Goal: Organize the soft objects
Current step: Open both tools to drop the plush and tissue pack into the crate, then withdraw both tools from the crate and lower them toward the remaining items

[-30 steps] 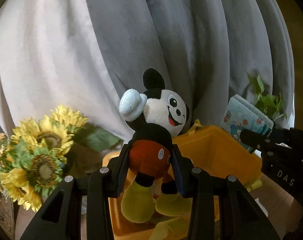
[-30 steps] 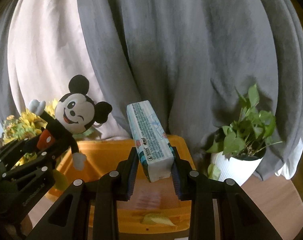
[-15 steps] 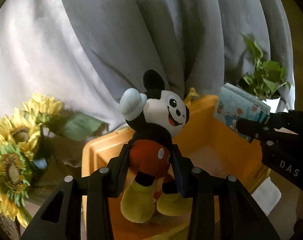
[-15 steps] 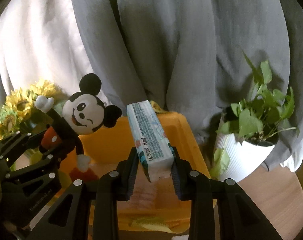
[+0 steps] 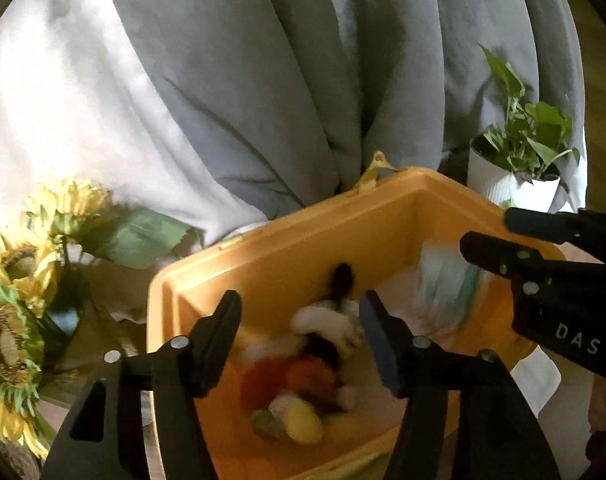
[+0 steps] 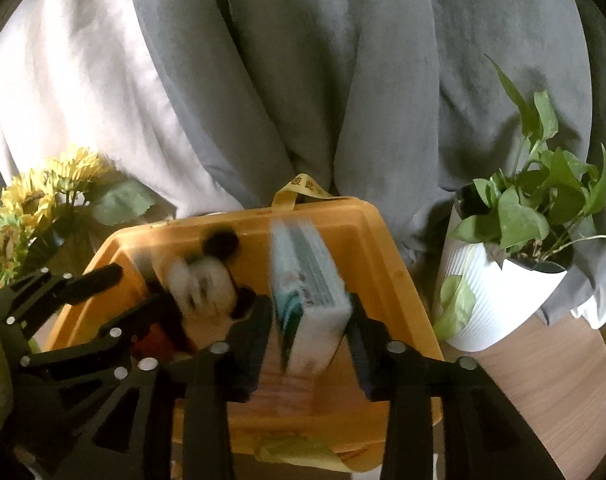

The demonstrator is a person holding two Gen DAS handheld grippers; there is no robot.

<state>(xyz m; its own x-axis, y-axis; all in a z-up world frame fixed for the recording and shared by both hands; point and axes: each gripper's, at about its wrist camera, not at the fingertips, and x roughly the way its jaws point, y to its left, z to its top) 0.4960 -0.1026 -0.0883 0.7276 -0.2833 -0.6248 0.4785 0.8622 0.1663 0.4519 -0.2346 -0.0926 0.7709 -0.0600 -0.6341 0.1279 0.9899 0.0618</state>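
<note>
An orange bin stands open below both grippers. My left gripper is open above it; the Mickey plush is blurred inside the bin between and below its fingers, also showing in the right wrist view. My right gripper is open; the tissue pack is blurred between its spread fingers, over the bin, and I cannot tell if a pad touches it. It shows blurred in the left wrist view, by the right gripper.
Sunflowers stand left of the bin. A potted green plant in a white pot stands to its right on a wooden surface. Grey and white drapes hang behind.
Both grippers moved down over the bin and opened. The Mickey plush dropped from the left gripper into the bin. The tissue pack is released and falling from the right gripper.
</note>
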